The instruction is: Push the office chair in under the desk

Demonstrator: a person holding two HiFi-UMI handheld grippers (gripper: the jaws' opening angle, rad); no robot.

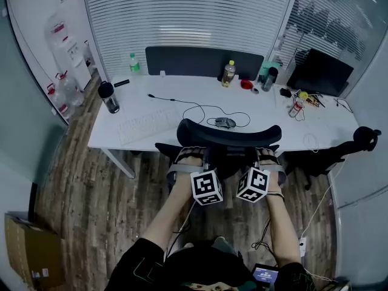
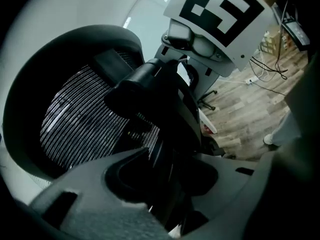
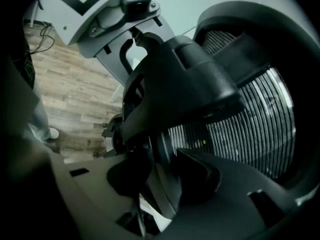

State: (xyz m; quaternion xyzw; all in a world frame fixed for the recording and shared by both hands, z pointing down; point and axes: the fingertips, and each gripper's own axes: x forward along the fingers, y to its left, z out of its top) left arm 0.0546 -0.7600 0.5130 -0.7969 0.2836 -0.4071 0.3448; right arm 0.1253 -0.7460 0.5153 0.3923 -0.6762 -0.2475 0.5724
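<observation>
Black mesh-backed office chair (image 1: 229, 135): stands at the near edge of the white rectangular desk (image 1: 151, 102). In the head view the top of its curved back overlaps that edge; the seat is hidden beneath the back.

Left gripper (image 1: 191, 155): set on the left side of the chair back. Its own view shows the grey jaws pinching a black strut of the back frame.

Right gripper (image 1: 267, 156): set on the right side of the chair back, jaws likewise clamped on a black frame strut.

Desk top: white flat keyboard (image 1: 148, 126) and black corded mouse (image 1: 225, 123) just beyond the chair back; black tumbler (image 1: 109, 97) near the left end.

Floor: grey-brown wood planks (image 1: 91, 211); brown cardboard box (image 1: 27, 250) at the lower left.
</observation>
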